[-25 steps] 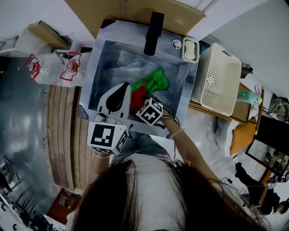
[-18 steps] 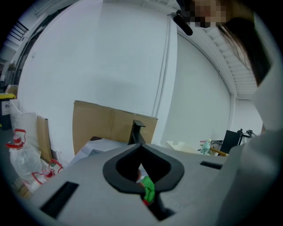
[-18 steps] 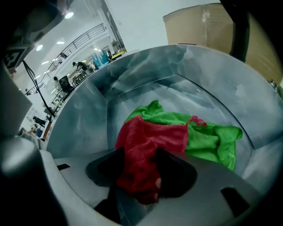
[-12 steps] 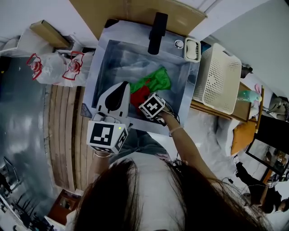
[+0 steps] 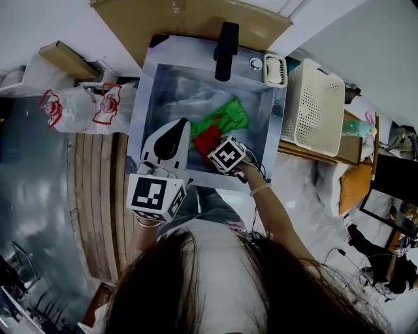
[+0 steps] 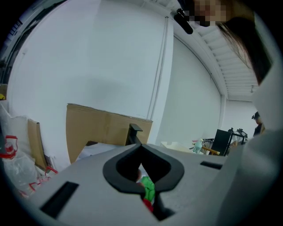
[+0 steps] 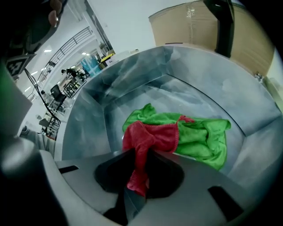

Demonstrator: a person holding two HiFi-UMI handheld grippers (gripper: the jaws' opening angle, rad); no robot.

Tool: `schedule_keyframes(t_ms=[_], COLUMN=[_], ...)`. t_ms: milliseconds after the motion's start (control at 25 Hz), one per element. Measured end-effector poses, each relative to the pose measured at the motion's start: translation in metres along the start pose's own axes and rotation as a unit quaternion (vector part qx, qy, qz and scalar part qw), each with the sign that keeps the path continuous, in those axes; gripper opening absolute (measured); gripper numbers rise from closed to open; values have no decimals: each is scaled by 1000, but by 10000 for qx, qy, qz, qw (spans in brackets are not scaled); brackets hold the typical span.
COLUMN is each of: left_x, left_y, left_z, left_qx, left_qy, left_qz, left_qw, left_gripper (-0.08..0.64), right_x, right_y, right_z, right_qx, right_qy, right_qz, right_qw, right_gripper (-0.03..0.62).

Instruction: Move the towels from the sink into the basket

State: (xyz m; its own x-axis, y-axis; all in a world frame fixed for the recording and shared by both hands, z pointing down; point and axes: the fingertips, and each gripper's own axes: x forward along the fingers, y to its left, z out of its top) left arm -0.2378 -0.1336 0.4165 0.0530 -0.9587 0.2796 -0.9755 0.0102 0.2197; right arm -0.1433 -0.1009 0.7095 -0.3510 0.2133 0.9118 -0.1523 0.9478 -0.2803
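Observation:
A red towel (image 7: 152,136) lies bunched on a green towel (image 7: 201,137) in the steel sink (image 5: 152,98). My right gripper (image 7: 138,155) reaches down into the sink, its jaws closing with a fold of the red towel pinched between them; the rest of the towel trails out over the green one. From the head view the red towel (image 5: 206,137) shows just ahead of the right gripper (image 5: 214,146), with the green towel (image 5: 226,117) beyond. My left gripper (image 5: 176,125) hovers over the sink's near left side, shut and holding nothing. The cream basket (image 5: 319,107) stands right of the sink.
A black faucet (image 5: 226,42) rises at the sink's far rim, with a small white holder (image 5: 275,70) beside it. Cardboard (image 5: 189,18) leans behind the sink. Plastic bags (image 5: 88,104) lie left of the sink. A wooden bench (image 5: 343,153) carries the basket.
My right gripper has gone in onto the red towel and its jaws have closed on a fold of it. The left gripper has stayed about where it was.

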Motion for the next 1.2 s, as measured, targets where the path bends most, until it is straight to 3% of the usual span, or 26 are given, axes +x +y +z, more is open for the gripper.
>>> schedule_keyframes(t_ms=[600,1200], left_x=[-17,-30], left_y=[-6,-15], left_z=[12,25], left_qx=[126,325], left_qy=[-66,-202], left_qz=[-415,-983], left_qw=[9990,9944], left_gripper=[3,3], right_x=[-64,-140], right_y=[9,21], right_z=[27,53], right_qx=[701,1434], right_qy=[-1038,-2491], right_qz=[-382,-877], right_qw=[9914,9538], right_gripper=[81,81])
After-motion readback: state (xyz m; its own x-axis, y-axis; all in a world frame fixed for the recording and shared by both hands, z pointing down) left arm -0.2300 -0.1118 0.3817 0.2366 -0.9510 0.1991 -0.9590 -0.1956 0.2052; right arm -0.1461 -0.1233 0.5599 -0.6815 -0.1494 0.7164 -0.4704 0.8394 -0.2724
